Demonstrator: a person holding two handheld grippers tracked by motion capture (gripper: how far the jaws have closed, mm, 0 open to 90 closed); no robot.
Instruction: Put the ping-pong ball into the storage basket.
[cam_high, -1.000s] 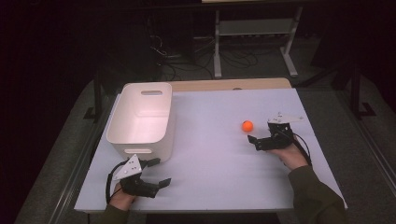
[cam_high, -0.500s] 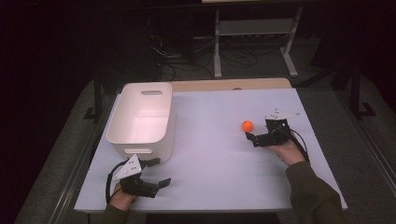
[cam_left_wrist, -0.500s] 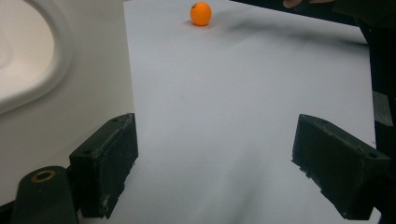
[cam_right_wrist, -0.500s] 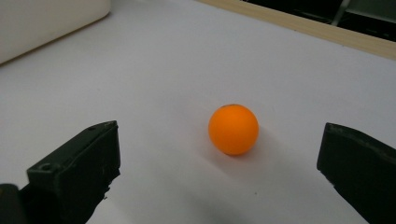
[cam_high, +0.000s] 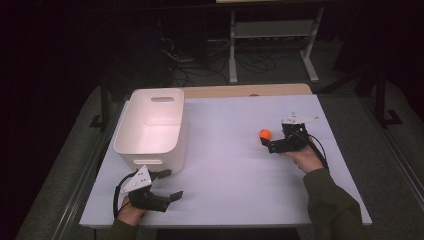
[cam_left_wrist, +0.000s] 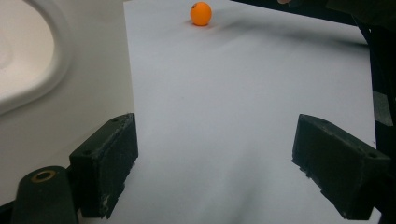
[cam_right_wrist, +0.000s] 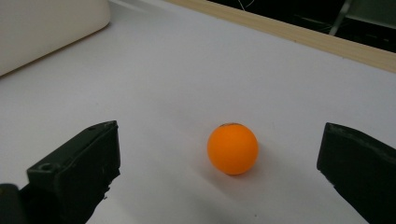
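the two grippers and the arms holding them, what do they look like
Both the left gripper and the right gripper are black, with blocky, scuffed jaws, a grey three-cornered plate on top and a black trailing cable. The person's sleeves are dark olive.

My left gripper (cam_high: 167, 187) sits low at the near left, held in my left hand (cam_high: 131, 210), jaws spread wide and pointing right. My right gripper (cam_high: 266, 142) is farther out on the right, held in my right hand (cam_high: 302, 156), jaws wide apart and pointing left. My right forearm, in a dark sleeve (cam_high: 332, 205), angles in from the bottom right.
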